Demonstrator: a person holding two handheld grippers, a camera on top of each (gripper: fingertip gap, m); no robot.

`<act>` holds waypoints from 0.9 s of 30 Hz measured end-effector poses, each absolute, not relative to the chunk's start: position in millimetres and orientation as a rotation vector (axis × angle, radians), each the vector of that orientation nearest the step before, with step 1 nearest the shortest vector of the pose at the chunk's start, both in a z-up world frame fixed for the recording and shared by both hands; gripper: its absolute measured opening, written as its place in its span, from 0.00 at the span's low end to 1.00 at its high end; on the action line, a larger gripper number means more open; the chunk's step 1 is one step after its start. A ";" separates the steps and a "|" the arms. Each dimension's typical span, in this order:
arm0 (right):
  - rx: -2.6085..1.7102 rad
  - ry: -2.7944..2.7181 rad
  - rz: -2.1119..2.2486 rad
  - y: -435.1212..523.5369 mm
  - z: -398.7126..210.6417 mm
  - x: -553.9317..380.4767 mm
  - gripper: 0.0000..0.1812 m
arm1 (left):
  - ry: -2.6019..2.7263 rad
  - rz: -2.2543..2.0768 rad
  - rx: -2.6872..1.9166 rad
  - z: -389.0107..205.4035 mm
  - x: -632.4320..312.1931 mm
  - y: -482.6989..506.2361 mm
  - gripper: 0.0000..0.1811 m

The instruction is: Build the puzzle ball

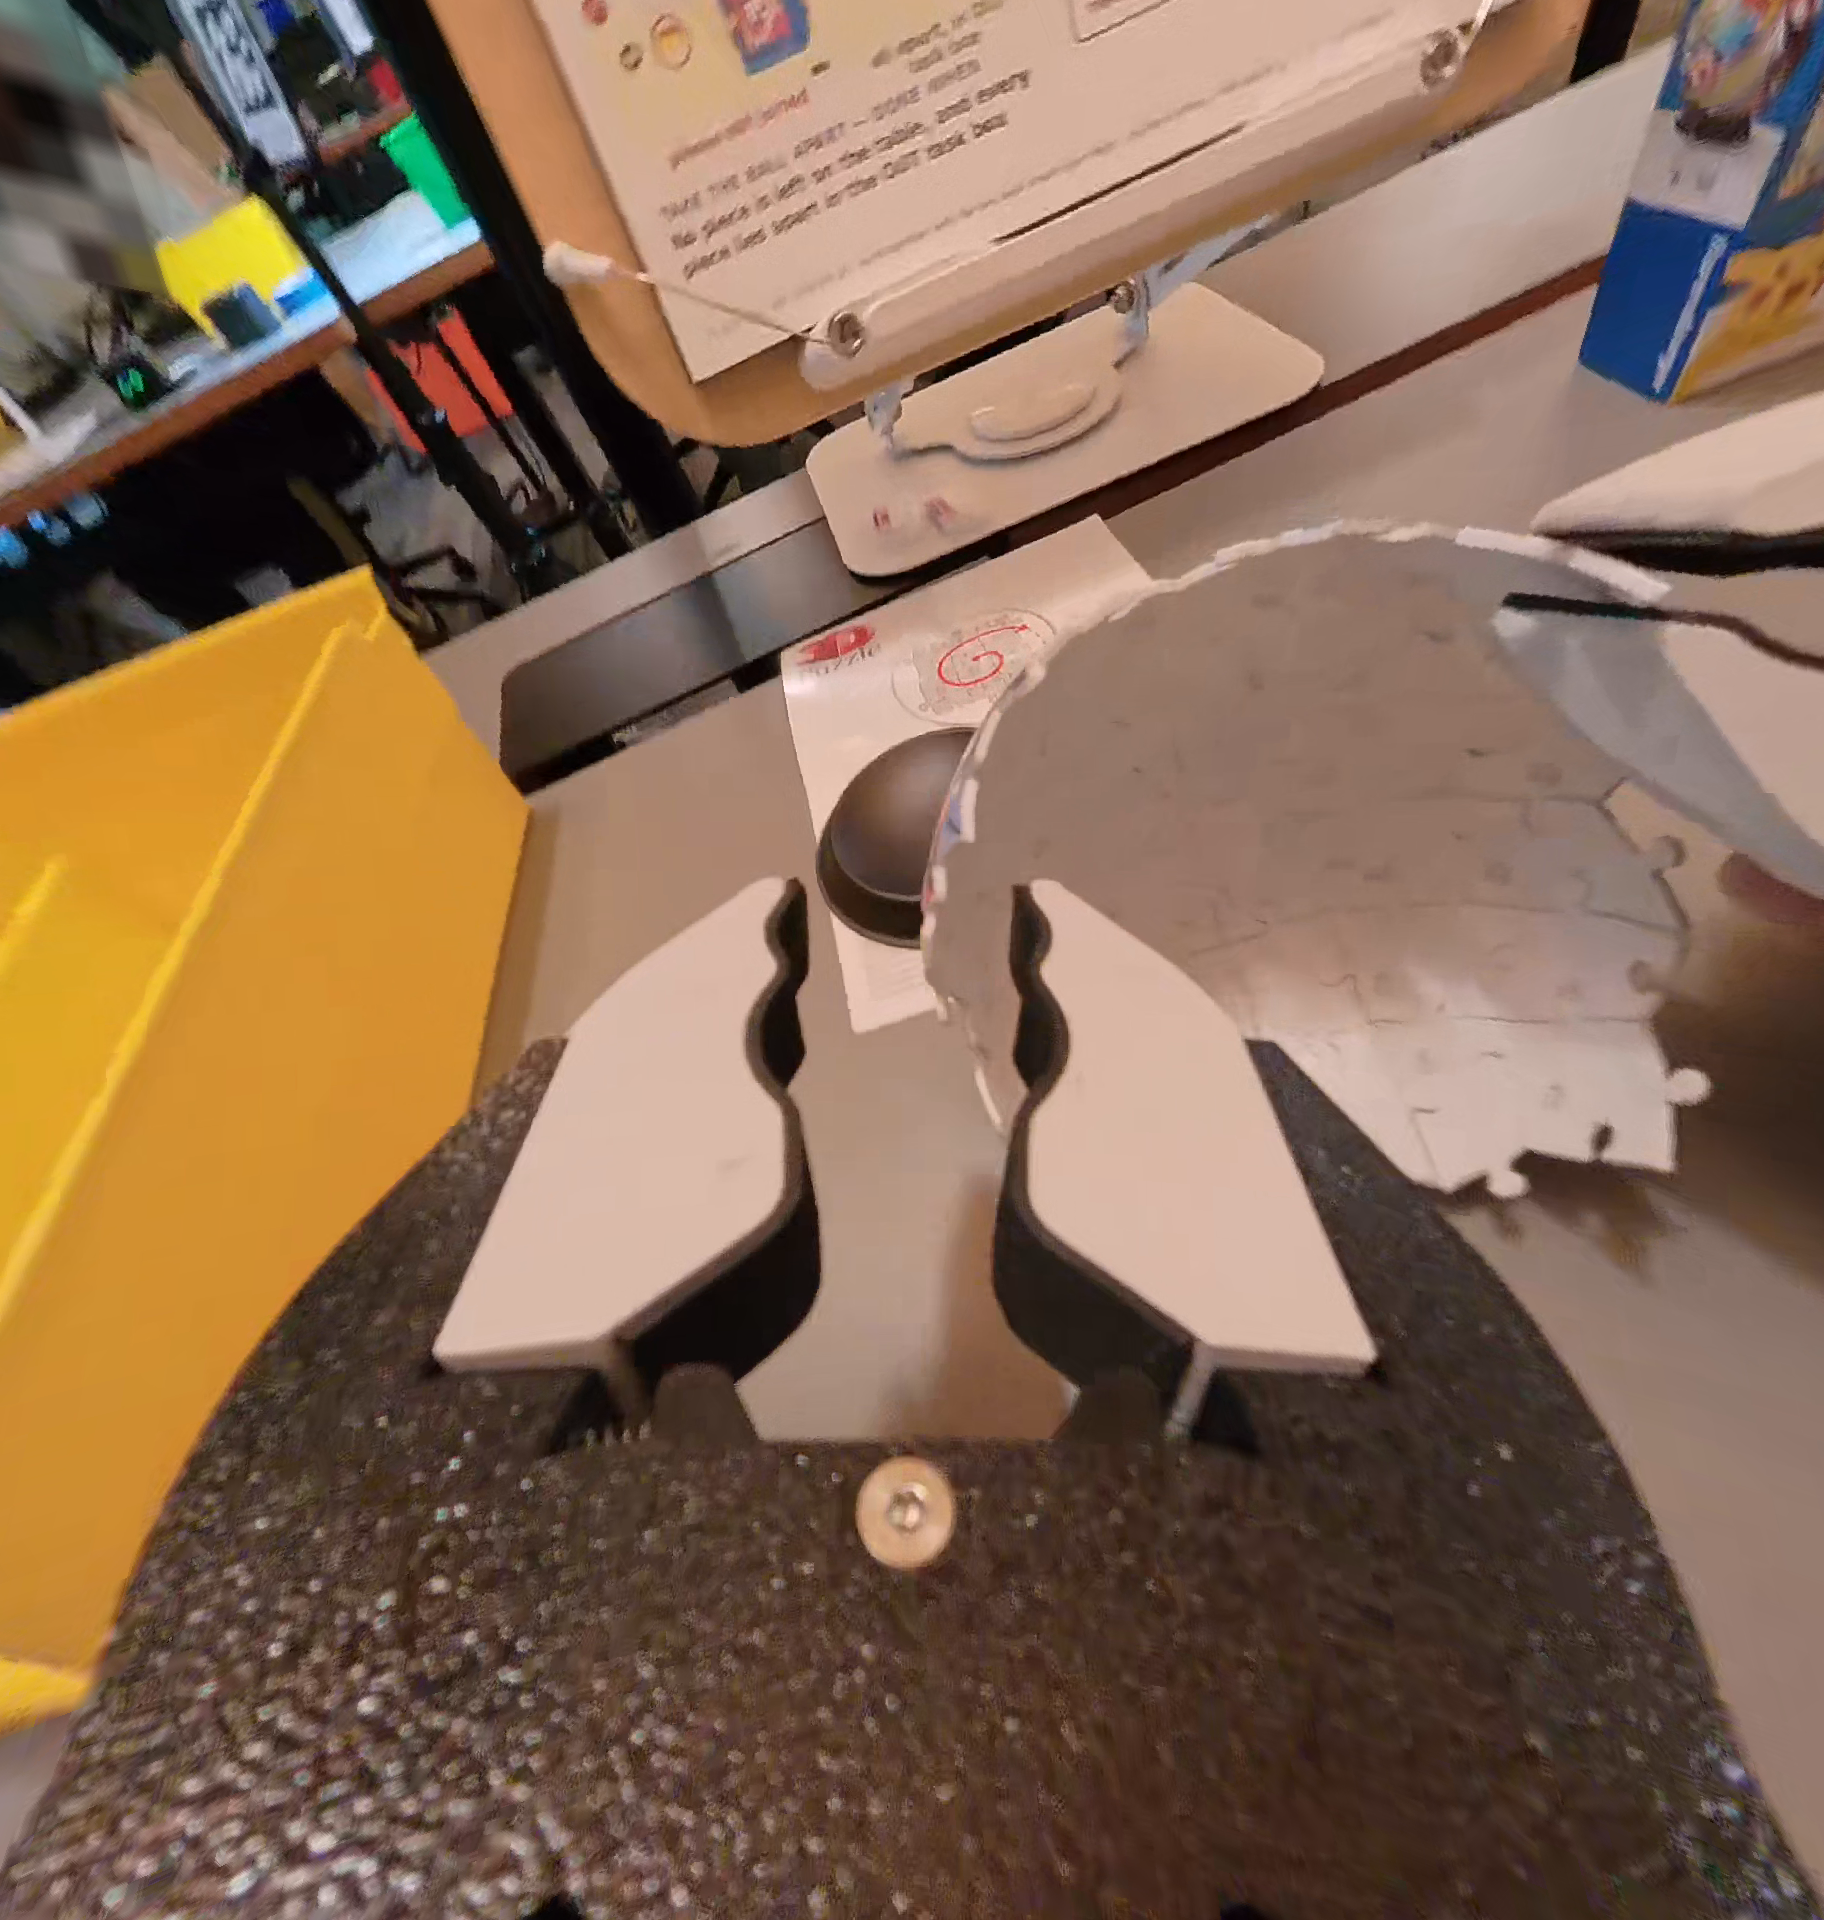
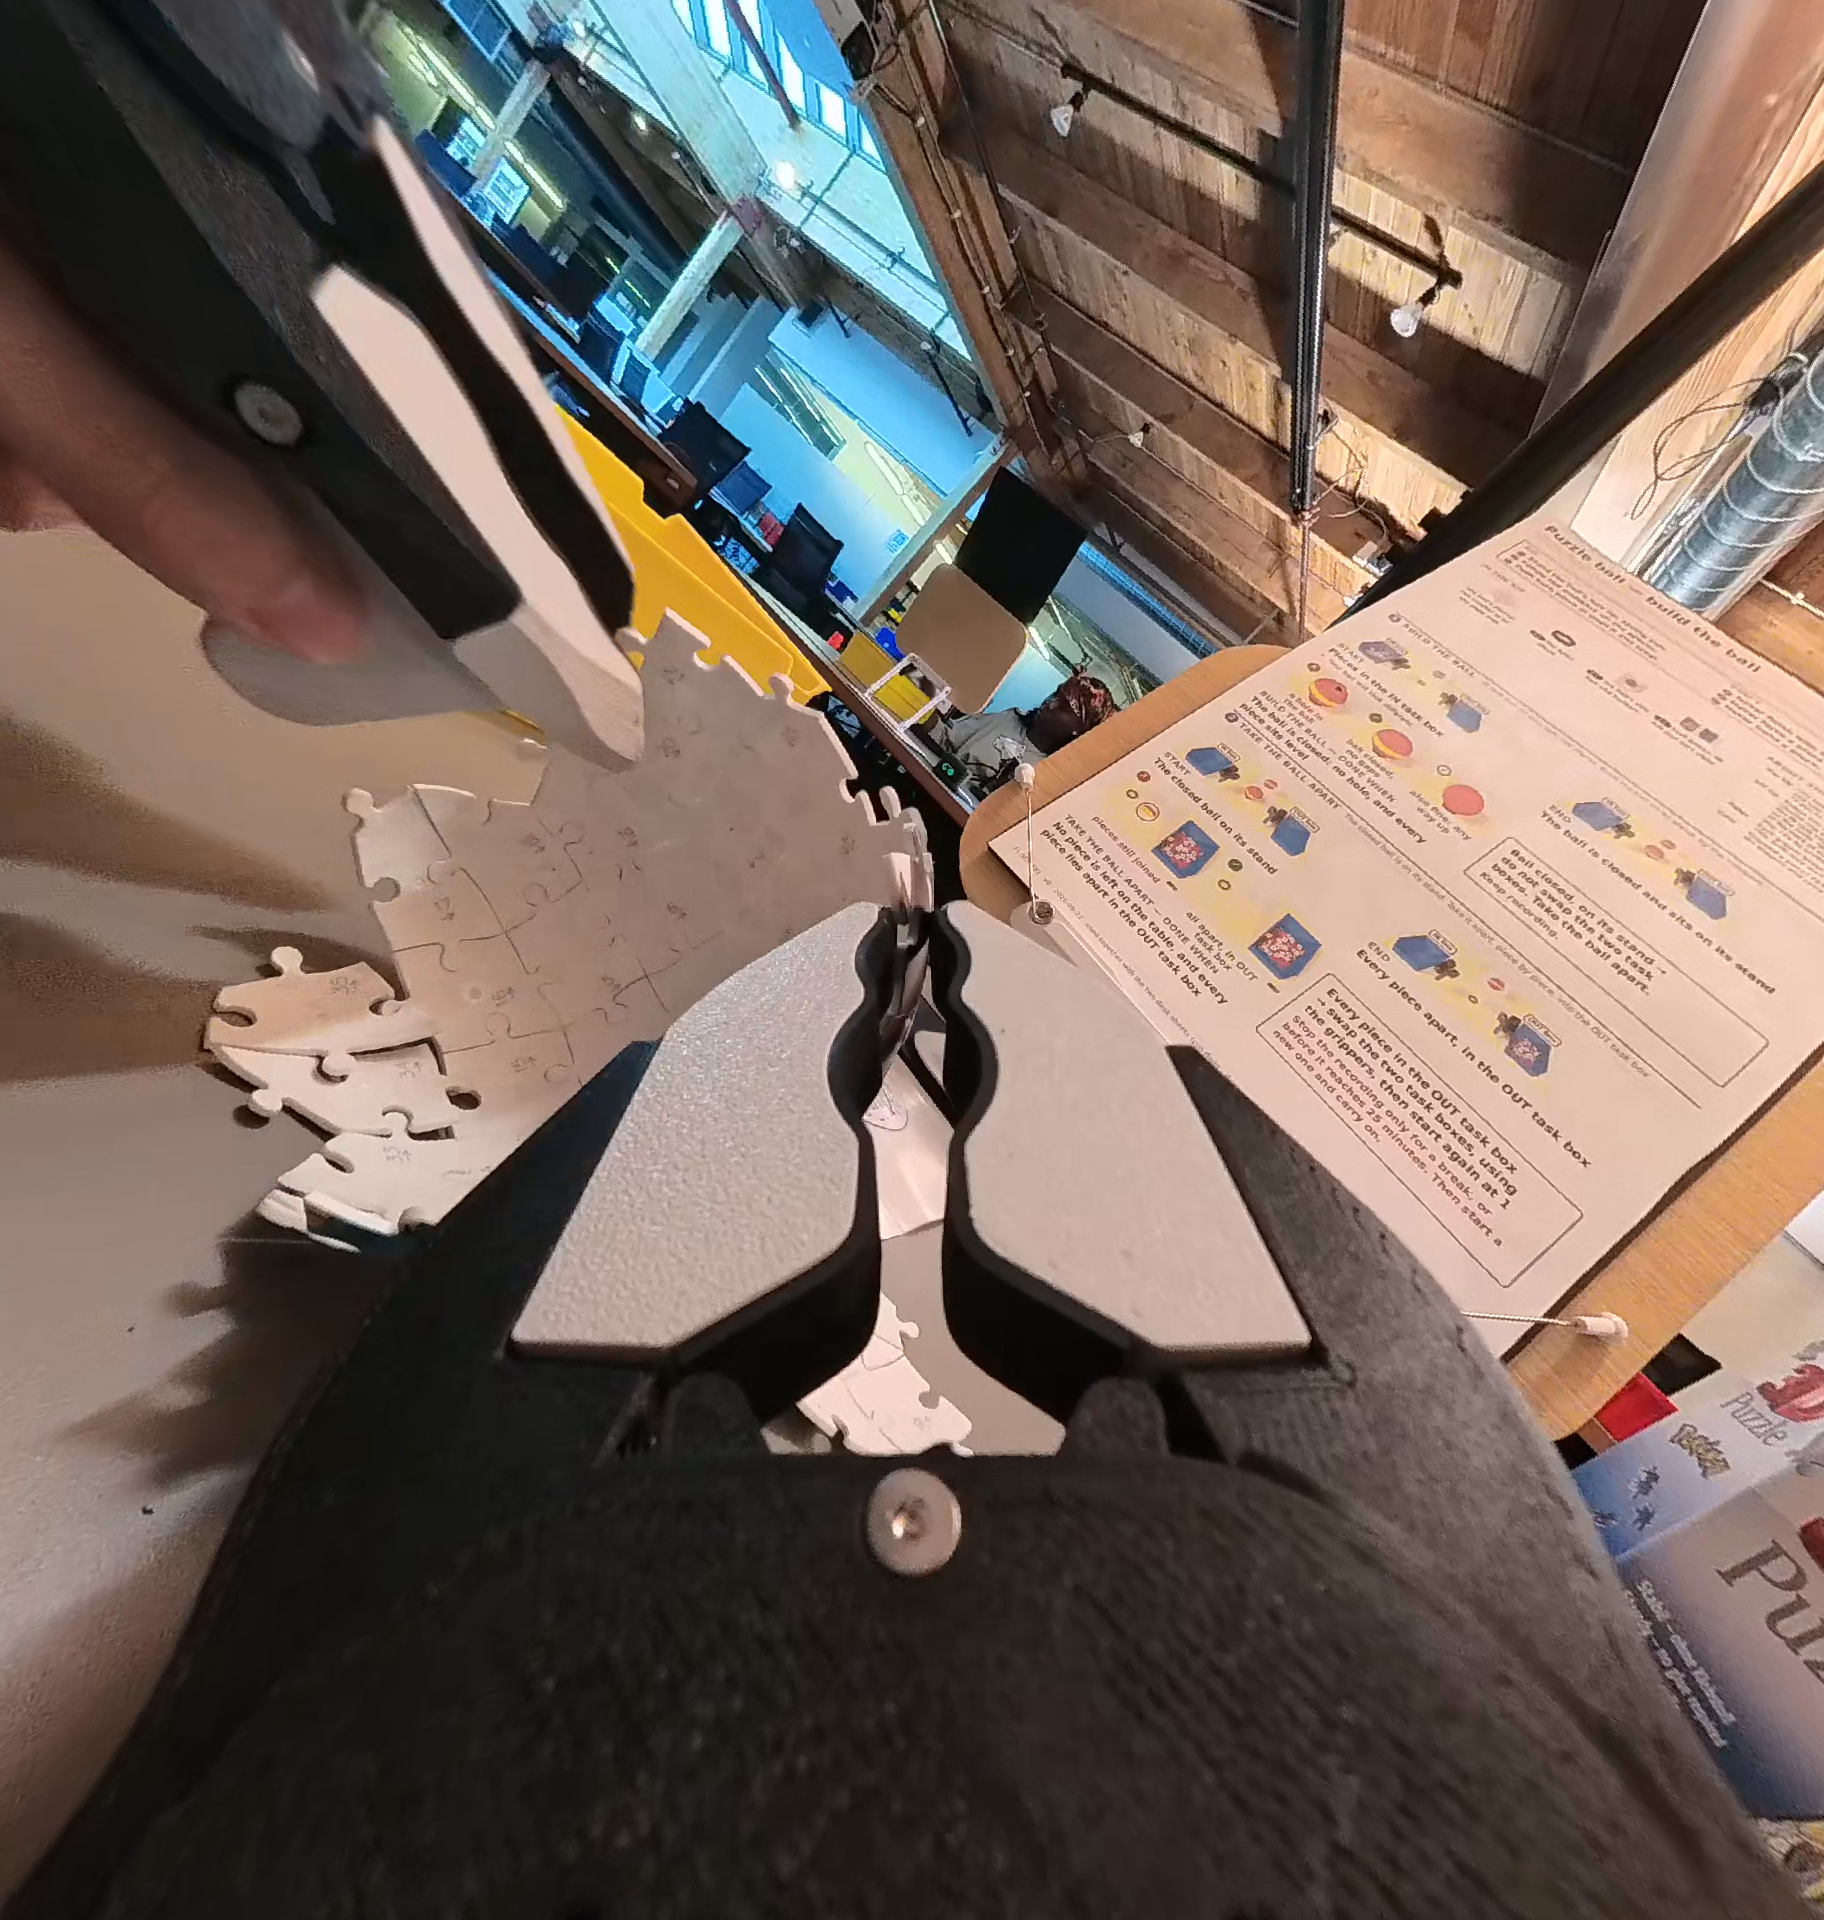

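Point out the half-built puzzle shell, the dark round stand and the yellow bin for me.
puzzle shell (image 1: 1303,831), left wrist view, on its pale inner face.
stand (image 1: 882,831), left wrist view, on its domed top.
yellow bin (image 1: 160,1039), left wrist view, on its side wall.

The left wrist view sits low over the table (image 1: 617,831), looking forward and slightly down past its own fingers (image 1: 679,1122), close to the curved shell (image 1: 1303,790). The right wrist view is rolled sideways and tipped upward, taking in the ceiling (image 2: 1147,260), with the shell (image 2: 617,894) close ahead. Both views share the shell, the instruction board (image 1: 887,156) (image 2: 1427,914) and the yellow bin (image 1: 160,987) (image 2: 679,561).
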State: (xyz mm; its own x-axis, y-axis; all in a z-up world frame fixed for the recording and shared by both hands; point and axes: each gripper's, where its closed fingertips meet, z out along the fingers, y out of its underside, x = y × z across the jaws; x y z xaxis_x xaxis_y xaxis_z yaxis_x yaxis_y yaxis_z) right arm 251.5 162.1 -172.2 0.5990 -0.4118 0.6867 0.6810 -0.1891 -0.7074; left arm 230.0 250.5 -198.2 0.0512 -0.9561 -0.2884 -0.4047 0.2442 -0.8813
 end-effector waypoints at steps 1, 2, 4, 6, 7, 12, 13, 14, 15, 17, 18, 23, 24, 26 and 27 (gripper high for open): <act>-1.458 -0.243 -0.997 162.0 -172.2 251.3 0.03 | 1.564 -0.684 -1.294 -199.9 233.6 249.9 0.19; -1.459 -0.243 -0.999 161.9 -172.1 251.4 0.03 | 1.611 -0.683 -1.280 -204.3 236.9 247.3 0.18; -1.461 -0.240 -0.999 161.4 -172.1 251.9 0.03 | 1.653 -0.671 -1.293 -212.9 242.2 248.1 0.15; -1.462 -0.232 -0.993 160.8 -171.9 252.6 0.03 | 1.670 -0.652 -1.283 -217.0 244.7 250.4 0.03; -1.461 -0.227 -0.987 160.4 -171.8 252.8 0.04 | 1.669 -0.644 -1.262 -216.9 245.3 251.0 0.03; -1.462 -0.125 -0.931 156.1 -169.9 262.3 0.18 | 1.664 -0.636 -1.234 -219.3 244.9 253.1 0.02; -1.473 -0.098 -0.920 155.4 -171.3 266.9 0.21 | 1.656 -0.650 -1.232 -219.1 244.5 253.2 0.02; -1.487 -0.083 -0.905 155.8 -173.5 270.5 0.23 | 1.647 -0.649 -1.224 -219.2 244.2 254.1 0.02; -1.501 -0.083 -0.884 157.4 -175.6 272.2 0.24 | 1.640 -0.645 -1.208 -219.3 244.2 254.3 0.02; -1.525 -0.131 -0.854 162.1 -178.5 270.8 0.26 | 1.630 -0.658 -1.157 -216.4 245.0 251.3 0.02; -1.537 -0.149 -0.846 163.6 -179.5 271.3 0.26 | 1.624 -0.655 -1.139 -215.1 245.5 251.1 0.02; -1.701 -0.217 -0.659 168.1 -193.3 273.7 0.31 | 1.622 -0.637 -1.003 -208.5 246.8 246.2 0.02; -1.759 -0.234 -0.584 166.8 -196.2 272.7 0.32 | 1.622 -0.628 -0.977 -207.5 247.1 245.6 0.02; -1.841 -0.211 -0.428 160.9 -195.5 271.4 0.36 | 1.621 -0.623 -0.953 -206.8 247.9 245.0 0.02; -1.862 -0.186 -0.378 157.4 -192.5 272.5 0.37 | 1.618 -0.622 -0.944 -206.5 248.4 245.0 0.02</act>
State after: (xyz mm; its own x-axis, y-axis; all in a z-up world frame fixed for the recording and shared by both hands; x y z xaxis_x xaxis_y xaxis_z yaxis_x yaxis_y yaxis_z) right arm 272.5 157.4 -192.5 0.9353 -0.0604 0.3487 0.3130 -0.3187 -0.8947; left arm 248.4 245.0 -206.5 -0.0740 -0.8356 -0.5444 -0.2558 0.5435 -0.7995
